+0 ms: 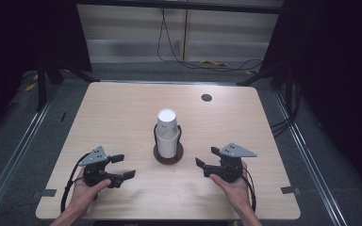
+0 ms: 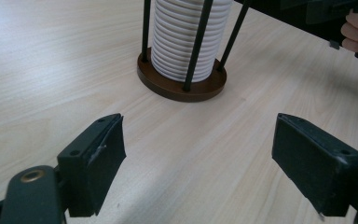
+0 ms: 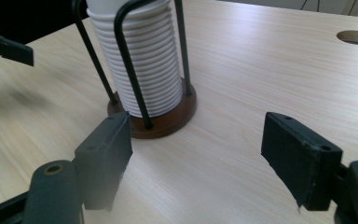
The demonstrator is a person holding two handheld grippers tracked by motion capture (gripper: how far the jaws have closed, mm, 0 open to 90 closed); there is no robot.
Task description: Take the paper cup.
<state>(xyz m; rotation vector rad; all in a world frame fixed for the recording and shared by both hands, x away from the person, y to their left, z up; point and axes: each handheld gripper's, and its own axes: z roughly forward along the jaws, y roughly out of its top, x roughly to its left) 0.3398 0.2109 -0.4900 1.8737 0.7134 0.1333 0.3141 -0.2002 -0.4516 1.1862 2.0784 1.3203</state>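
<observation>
A stack of white paper cups [image 1: 167, 133] is standing upright near the middle of a pale wood-grain table [image 1: 122, 108], nested inside a holder [image 1: 168, 155] made of a round dark-brown wooden base and thin black wire uprights. The cups' rolled rims are forming tight ridges down the stack, and the top cup is rising above the wires. The left gripper [image 1: 122, 165] is resting low on the table to the left of the holder, its jaws gaping wide with nothing between them. The right gripper [image 1: 206, 159] is sitting to the right, well apart from the holder, also spread and empty. Both have blocky matte-black pads [image 2: 103, 154] and a grey three-cornered plate on top. Judging by this, the work is looking barely begun: no cup is being touched or lifted, and reaching, gripping and pulling one free are all remaining. A small dark round hole [image 1: 206, 97] is showing near the table's far edge.
</observation>
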